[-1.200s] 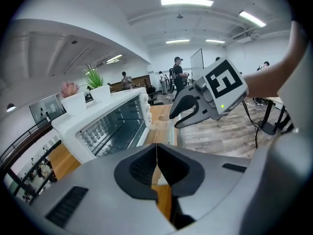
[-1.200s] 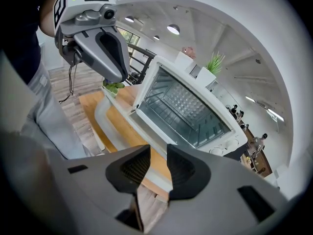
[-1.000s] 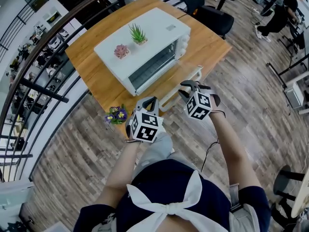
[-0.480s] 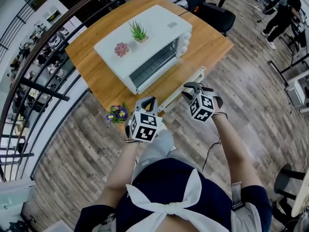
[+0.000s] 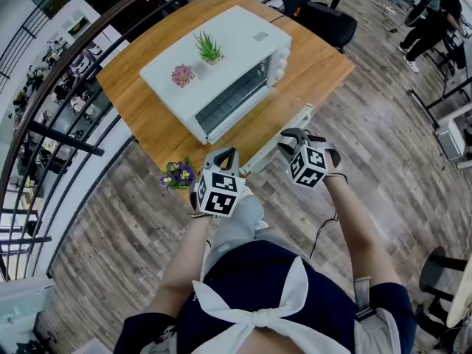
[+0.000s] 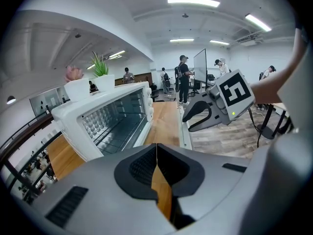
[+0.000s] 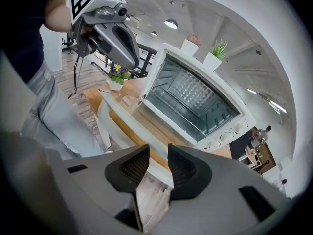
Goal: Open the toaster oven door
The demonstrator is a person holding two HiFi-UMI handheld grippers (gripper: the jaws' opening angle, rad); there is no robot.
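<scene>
Grey left gripper (image 6: 156, 153), jaws together, unreadable from head view

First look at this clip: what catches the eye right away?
A white toaster oven sits on a wooden table with its door folded down flat, the door handle out at the table's near edge. Two small potted plants, one green and one pink, stand on the oven's roof. The right gripper hangs by the handle with jaws apart, while the left gripper is shut and empty.
</scene>
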